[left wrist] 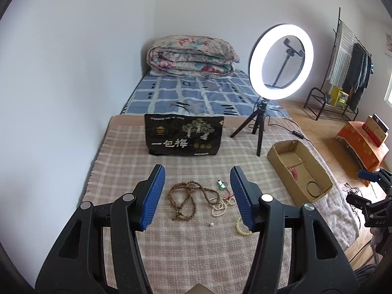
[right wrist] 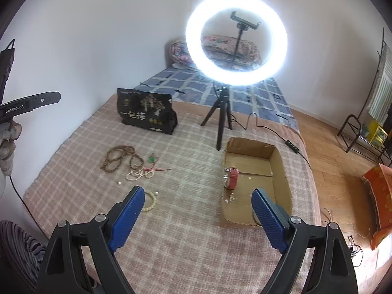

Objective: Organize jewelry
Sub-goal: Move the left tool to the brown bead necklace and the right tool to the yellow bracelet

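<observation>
A brown wooden bead necklace (left wrist: pixel 186 199) (right wrist: pixel 118 158) lies on the plaid blanket with a white pearl strand (left wrist: pixel 221 205) (right wrist: pixel 138 173), a green pendant on red cord (left wrist: pixel 221 185) (right wrist: pixel 153 159), a cream bead bracelet (left wrist: pixel 241 227) (right wrist: pixel 150 202) and one loose pearl (left wrist: pixel 211 224) (right wrist: pixel 119 183). An open cardboard box (left wrist: pixel 274 153) (right wrist: pixel 280 161) holds a red watch (right wrist: pixel 231 177), a dark ring (left wrist: pixel 313 187) and small bits. My left gripper (left wrist: pixel 197 196) is open above the necklaces. My right gripper (right wrist: pixel 198 216) is open and empty beside the box's near left corner.
A black snack bag (left wrist: pixel 183 134) (right wrist: pixel 147 112) stands behind the jewelry. A lit ring light on a tripod (left wrist: pixel 281 58) (right wrist: pixel 236 39) stands behind the box, its cable (right wrist: pixel 291 144) trailing right. A folded quilt (left wrist: pixel 193 56) lies at the bed's far end. Wooden floor lies to the right.
</observation>
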`<state>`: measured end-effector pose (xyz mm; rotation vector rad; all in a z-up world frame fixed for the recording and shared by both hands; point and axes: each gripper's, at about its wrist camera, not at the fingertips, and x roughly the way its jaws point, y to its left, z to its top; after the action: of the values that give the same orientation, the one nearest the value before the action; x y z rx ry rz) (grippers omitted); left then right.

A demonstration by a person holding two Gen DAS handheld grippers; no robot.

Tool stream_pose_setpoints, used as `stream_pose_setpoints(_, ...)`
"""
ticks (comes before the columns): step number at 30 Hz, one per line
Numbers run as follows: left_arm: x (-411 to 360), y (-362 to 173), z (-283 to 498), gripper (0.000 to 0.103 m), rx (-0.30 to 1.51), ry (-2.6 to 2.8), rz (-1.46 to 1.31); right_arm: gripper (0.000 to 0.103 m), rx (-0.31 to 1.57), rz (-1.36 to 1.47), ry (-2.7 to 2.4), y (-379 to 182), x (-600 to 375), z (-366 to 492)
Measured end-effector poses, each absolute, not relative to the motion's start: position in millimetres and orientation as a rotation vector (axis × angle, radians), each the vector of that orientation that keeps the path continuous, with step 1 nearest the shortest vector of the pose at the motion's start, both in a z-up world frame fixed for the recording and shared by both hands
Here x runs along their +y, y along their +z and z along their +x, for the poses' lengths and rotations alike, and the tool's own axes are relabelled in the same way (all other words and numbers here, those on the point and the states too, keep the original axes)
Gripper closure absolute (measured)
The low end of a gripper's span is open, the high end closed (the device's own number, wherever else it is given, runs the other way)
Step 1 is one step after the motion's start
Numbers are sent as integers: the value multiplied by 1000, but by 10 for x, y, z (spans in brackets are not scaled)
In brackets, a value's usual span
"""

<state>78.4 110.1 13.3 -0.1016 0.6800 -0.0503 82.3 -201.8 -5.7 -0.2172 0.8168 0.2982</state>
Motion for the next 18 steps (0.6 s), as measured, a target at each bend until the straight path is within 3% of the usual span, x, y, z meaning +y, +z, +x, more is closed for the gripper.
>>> stream_pose_setpoints(5,1298,-54,859,44,748,-24,-161,13,826,-249,348,-183,-1888,900)
stream_pose_setpoints(7,1369,-161,891,34,770,-21,-194,13,830,-256,365,-242,-1856,916)
stream_pose_setpoints(18,1667,-1057,1358,34,925,-23,-347,13,905,-232,418,-855,-1739,1103)
